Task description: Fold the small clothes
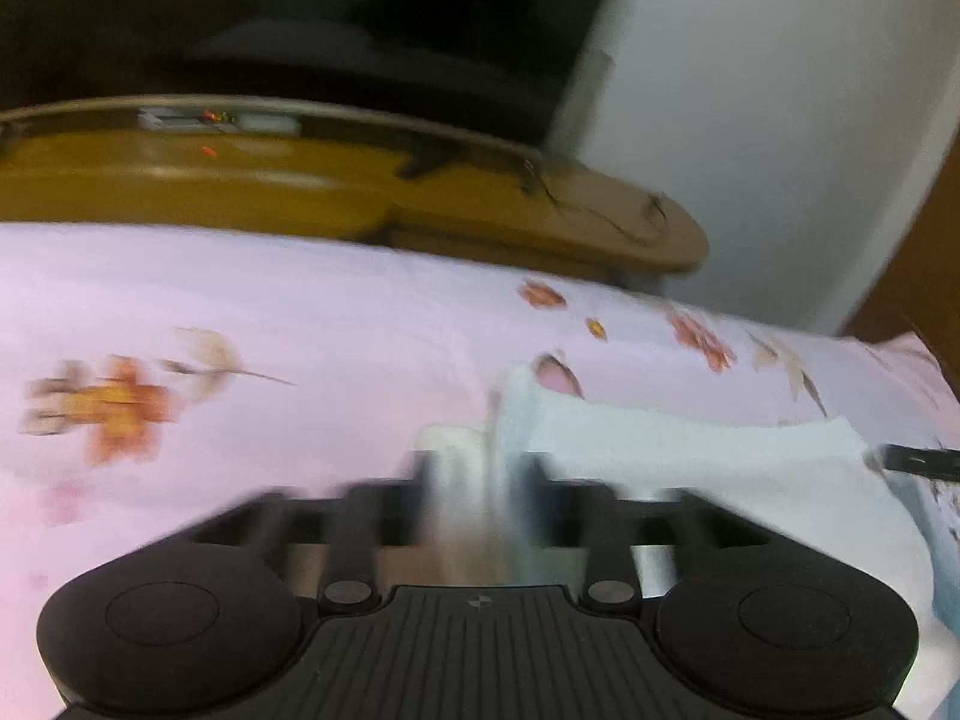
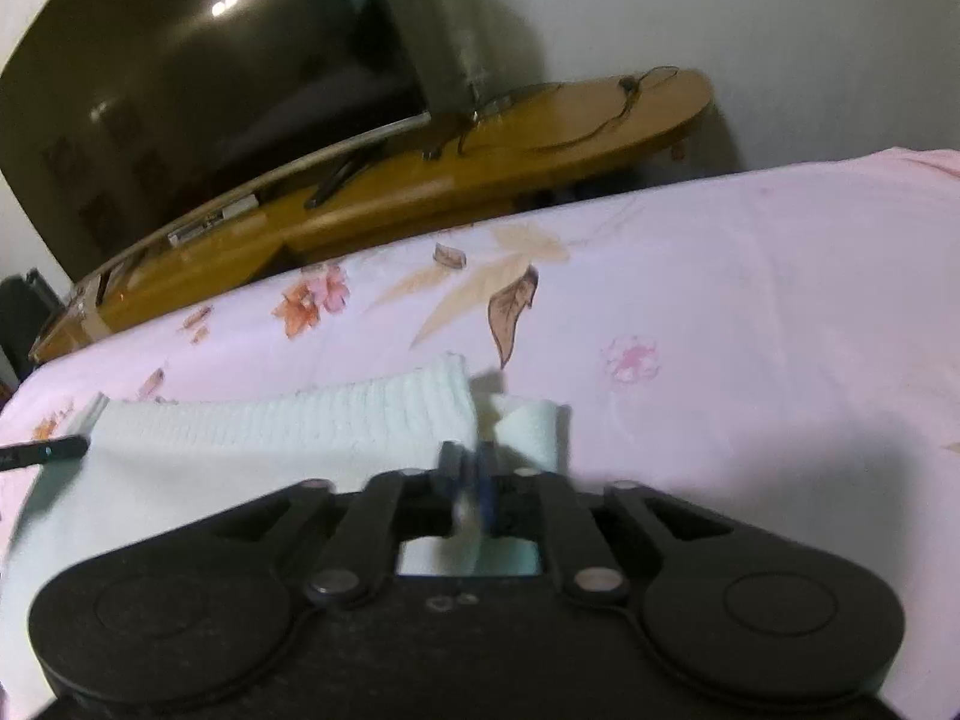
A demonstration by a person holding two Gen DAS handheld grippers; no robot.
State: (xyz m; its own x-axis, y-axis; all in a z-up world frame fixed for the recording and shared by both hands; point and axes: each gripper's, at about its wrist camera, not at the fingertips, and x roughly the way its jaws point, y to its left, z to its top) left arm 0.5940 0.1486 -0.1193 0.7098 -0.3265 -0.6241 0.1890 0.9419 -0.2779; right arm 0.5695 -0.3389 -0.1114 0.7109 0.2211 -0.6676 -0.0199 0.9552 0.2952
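Note:
A pale mint knitted garment (image 1: pixel 690 456) (image 2: pixel 270 432) with a ribbed edge lies on the pink flowered bedsheet (image 1: pixel 270 312) (image 2: pixel 750 300). My left gripper (image 1: pixel 480 474) is badly blurred; its fingers stand apart, with a raised corner of the garment between them. My right gripper (image 2: pixel 467 468) has its blue pads close together, pinching a fold of the garment at its right end. A small folded flap (image 2: pixel 531 426) sticks up just beyond the pads. Each view catches the other gripper's dark fingertip (image 1: pixel 918 462) (image 2: pixel 42 453) at the garment's far end.
Beyond the bed's far edge stands a low wooden TV stand (image 1: pixel 300 192) (image 2: pixel 480 168) carrying a large dark television (image 1: pixel 300 18) (image 2: pixel 198 84) and loose cables. A white wall (image 1: pixel 780 120) rises behind. The sheet spreads wide to the left in the left wrist view.

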